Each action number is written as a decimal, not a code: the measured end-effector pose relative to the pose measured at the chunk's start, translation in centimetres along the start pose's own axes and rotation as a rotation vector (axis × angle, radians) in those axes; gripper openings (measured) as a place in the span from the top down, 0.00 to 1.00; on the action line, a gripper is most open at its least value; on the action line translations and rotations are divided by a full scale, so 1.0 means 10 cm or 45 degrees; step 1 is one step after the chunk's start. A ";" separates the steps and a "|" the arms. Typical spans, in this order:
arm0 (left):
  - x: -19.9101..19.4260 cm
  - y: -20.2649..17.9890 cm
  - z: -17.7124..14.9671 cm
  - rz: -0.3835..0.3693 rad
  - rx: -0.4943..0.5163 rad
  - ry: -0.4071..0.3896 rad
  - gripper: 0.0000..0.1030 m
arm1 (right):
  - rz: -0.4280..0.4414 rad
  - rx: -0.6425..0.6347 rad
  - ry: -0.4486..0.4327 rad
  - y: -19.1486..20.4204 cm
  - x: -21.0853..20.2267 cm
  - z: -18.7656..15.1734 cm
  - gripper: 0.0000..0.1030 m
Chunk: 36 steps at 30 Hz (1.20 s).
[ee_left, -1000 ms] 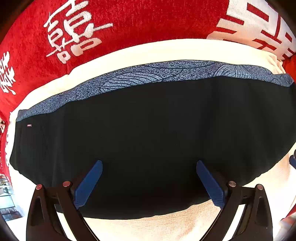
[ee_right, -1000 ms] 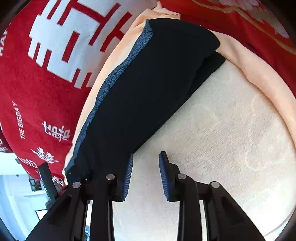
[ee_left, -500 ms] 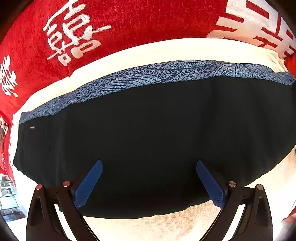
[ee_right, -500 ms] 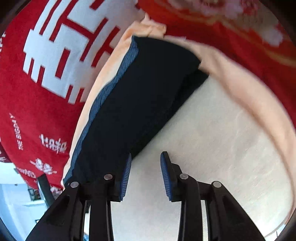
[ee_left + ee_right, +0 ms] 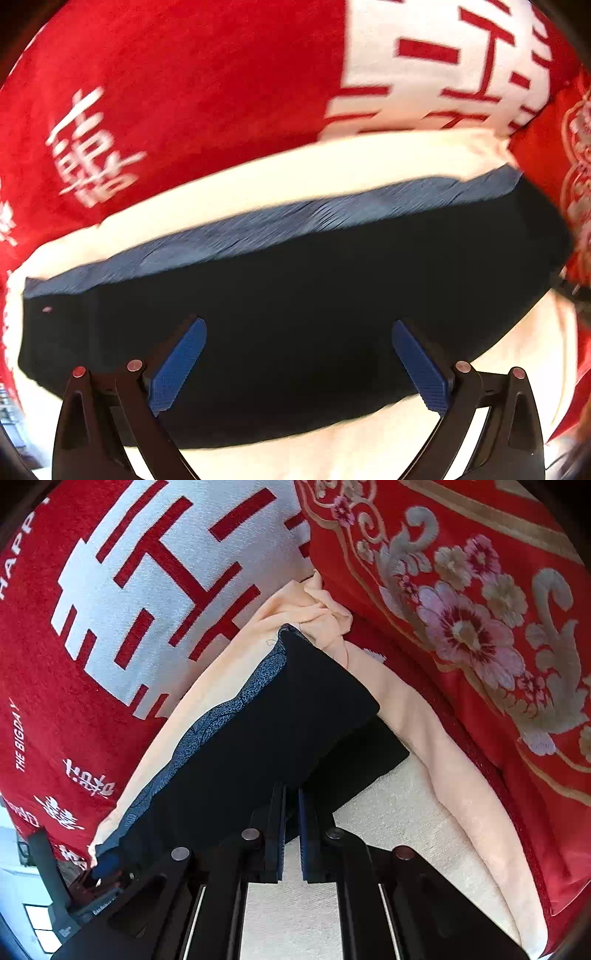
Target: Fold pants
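We had the right gripper drawn down to a narrow slit, its jaws nearly meeting, right at the near edge of the pants. From the right wrist view, we judged that the tips pinched the edge of the top dark layer, though black cloth against black fingers left us unsure how much fabric sat between them. A grip there made sense to us: that edge is where a folded layer can be lifted and carried over for another fold.

The left gripper hung wide over the middle of the pants, nothing between its blue pads, pointing steeply down. We read it as kept clear, ready either to pin the cloth or to take a second hold.

The pants lay on a cream towel spread over a red blanket with large white characters, and a red floral embroidered cover lay beside the towel on the right. The garment was black, plain and matte, already doubled into a long narrow band with at least two layers showing at its far end, the upper one offset from the lower. A blue patterned strip ran along one long edge, blurred in the left wrist view. A tiny pale tag showed near one end.
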State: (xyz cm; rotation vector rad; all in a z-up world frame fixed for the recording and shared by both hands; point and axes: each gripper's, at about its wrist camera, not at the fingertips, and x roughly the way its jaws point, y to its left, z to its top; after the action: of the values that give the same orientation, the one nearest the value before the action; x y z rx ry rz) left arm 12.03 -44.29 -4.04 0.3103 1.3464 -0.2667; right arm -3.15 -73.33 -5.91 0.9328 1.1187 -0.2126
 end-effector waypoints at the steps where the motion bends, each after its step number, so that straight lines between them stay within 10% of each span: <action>1: 0.03 -0.09 0.05 -0.015 0.000 -0.001 0.01 | -0.003 0.026 0.008 -0.05 0.02 -0.02 0.93; 8: 0.44 -0.50 0.10 -0.034 0.036 0.096 0.01 | -0.052 0.149 -0.030 -0.37 -0.07 -0.06 0.93; 13: 0.40 -0.52 0.04 -0.043 0.049 0.056 0.01 | -0.187 -0.063 -0.236 -0.07 -0.42 0.14 0.92; 18: 0.38 -0.55 0.02 -0.028 0.062 0.057 0.01 | -0.124 -0.202 -0.180 0.28 -0.17 0.40 0.92; 29: 0.36 -0.49 -0.09 -0.044 0.048 0.043 0.01 | -0.381 -0.278 -0.101 0.06 0.13 0.36 0.97; 36: 0.37 -0.43 -0.12 -0.054 0.045 0.055 0.01 | -0.102 -0.045 -0.011 -0.13 -0.16 0.13 0.59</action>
State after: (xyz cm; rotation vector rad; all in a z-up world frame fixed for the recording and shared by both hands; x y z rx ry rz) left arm 10.11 -47.83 -8.21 0.3191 1.3931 -0.3214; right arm -3.78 -75.56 -5.14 0.8559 1.1500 -0.2615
